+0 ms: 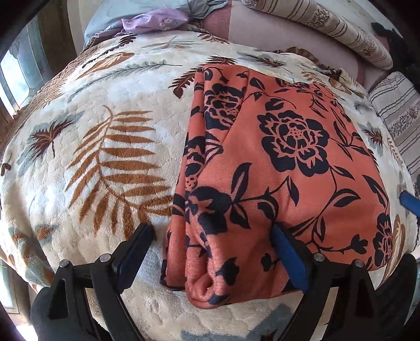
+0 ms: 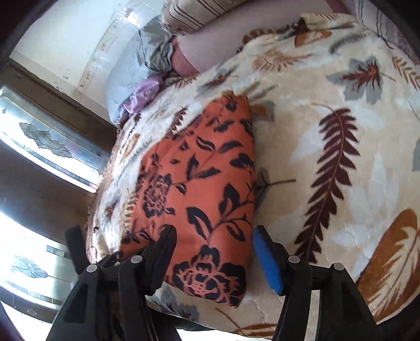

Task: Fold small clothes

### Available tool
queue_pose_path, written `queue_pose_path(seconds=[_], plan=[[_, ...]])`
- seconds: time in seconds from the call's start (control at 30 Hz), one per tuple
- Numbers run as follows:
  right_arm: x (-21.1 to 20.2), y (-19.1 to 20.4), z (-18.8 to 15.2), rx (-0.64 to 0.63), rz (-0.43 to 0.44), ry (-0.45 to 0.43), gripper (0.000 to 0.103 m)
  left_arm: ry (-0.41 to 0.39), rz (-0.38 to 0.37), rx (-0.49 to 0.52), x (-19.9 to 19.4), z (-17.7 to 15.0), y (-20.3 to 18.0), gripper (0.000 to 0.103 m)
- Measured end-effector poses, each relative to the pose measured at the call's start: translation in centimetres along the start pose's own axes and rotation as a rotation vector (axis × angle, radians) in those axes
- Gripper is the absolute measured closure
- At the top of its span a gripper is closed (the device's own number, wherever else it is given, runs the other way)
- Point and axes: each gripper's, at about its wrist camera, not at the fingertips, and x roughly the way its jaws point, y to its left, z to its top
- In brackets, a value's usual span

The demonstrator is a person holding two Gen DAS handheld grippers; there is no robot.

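An orange garment with a black flower print (image 1: 275, 162) lies folded into a rough rectangle on a cream leaf-print blanket (image 1: 105, 147). My left gripper (image 1: 212, 230) is open just above the garment's near left corner, its jaws either side of the bunched folded edge. The garment also shows in the right wrist view (image 2: 199, 188). My right gripper (image 2: 214, 236) is open over the garment's near right end, its blue-padded finger (image 2: 267, 259) just past the right edge. A blue fingertip (image 1: 409, 202) of the right gripper shows at the right of the left wrist view.
The blanket (image 2: 328, 147) covers a bed. A pale blue and purple cloth pile (image 1: 147, 21) and striped pillows (image 1: 328, 26) lie at the far end. A window with patterned glass (image 2: 47, 141) is to the left beyond the bed's edge.
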Motion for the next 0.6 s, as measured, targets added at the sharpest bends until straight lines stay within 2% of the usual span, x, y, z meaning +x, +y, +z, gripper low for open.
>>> queue_pose_path(seconds=[0.07, 0.1, 0.17, 0.27, 0.33, 0.5, 0.57, 0.6], plan=[[-0.4, 1.7, 0.7, -0.03, 0.085, -0.009, 0.038, -0.005, -0.001, 0.003, 0.0, 0.0, -0.1, 0.01], [0.0, 2.3, 0.7, -0.031, 0.127, -0.004, 0.034, -0.006, -0.002, 0.003, 0.0, 0.0, -0.1, 0.01], [2.9, 2.6, 0.6, 0.0, 0.196, 0.059, 0.027, -0.002, -0.006, 0.0, -0.1, 0.0, -0.1, 0.01], [8.2, -0.5, -1.4, 0.132, 0.178, 0.212, 0.027, 0.018, -0.019, -0.009, -0.2, 0.0, 0.1, 0.01], [8.0, -1.1, -1.7, 0.163, 0.228, 0.173, 0.027, 0.034, -0.038, -0.031, -1.2, 0.5, 0.9, 0.01], [8.2, -1.3, -1.5, 0.18, 0.242, 0.192, 0.027, -0.045, -0.161, -0.156, -4.2, 4.3, 2.5, 0.01], [8.1, -1.2, -1.7, 0.161, 0.237, 0.185, 0.027, -0.062, -0.144, -0.139, -3.6, 5.9, 2.2, 0.01], [7.9, -1.3, -1.9, 0.149, 0.233, 0.181, 0.027, -0.043, -0.114, -0.118, -2.5, 6.6, 1.9, 0.01]])
